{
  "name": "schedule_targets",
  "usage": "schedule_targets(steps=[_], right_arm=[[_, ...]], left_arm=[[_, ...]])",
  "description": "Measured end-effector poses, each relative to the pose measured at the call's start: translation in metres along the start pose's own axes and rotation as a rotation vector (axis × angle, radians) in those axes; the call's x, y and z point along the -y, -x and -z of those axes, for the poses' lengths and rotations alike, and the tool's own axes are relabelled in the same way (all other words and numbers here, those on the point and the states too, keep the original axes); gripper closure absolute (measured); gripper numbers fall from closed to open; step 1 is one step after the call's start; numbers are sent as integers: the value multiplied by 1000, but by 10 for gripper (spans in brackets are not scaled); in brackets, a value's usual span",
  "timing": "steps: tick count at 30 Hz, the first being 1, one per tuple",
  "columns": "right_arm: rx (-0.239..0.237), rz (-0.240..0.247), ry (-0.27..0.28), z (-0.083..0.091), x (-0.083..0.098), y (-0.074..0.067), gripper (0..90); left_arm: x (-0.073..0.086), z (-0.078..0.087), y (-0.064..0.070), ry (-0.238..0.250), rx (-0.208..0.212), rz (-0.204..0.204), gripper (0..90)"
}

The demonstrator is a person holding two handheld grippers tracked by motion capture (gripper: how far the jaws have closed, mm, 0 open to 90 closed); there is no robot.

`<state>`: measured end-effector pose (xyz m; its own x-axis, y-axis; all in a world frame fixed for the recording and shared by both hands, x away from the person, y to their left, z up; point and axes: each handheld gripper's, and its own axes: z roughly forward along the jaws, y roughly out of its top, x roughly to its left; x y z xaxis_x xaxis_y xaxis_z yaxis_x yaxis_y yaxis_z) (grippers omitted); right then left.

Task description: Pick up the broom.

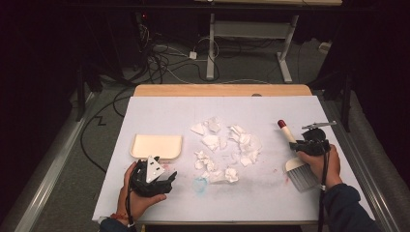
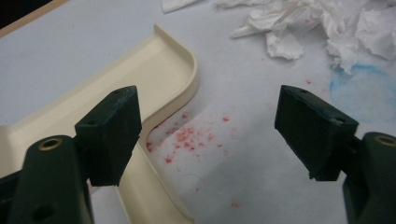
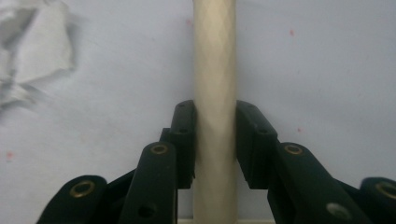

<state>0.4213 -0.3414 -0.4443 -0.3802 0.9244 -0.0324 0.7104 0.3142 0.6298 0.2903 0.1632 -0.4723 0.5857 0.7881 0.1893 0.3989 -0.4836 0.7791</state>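
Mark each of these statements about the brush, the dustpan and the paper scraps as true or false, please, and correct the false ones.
1. The right gripper is shut on the brush handle. True.
2. The left gripper holds the dustpan. False: its jaws stand open, with one jaw over the pan's rim and nothing gripped.
3. The torn paper scraps lie inside the dustpan. False: they lie on the table, between pan and brush.
4. Red crumbs lie on the table beside the dustpan. True.
5. The brush's bristles point towards the person. True.
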Motion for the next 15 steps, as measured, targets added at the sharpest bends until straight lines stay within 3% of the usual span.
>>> schedule_targets(steps=[4, 9, 12, 13, 15], right_arm=[[-61, -22, 109, 20, -2, -2, 720], [-93, -7, 249, 50, -6, -14, 720], [-111, 2, 331, 68, -8, -21, 720], [-115, 3, 356, 74, -8, -24, 720], [-124, 15, 394, 83, -10, -32, 720]], left_arm=[[-7, 0, 5, 12, 7, -2, 217], [-25, 5, 15, 78, 36, -32, 217], [-41, 7, 25, 125, 89, -15, 217], [-41, 7, 25, 125, 89, -15, 217], [-61, 6, 40, 164, 148, -41, 217]])
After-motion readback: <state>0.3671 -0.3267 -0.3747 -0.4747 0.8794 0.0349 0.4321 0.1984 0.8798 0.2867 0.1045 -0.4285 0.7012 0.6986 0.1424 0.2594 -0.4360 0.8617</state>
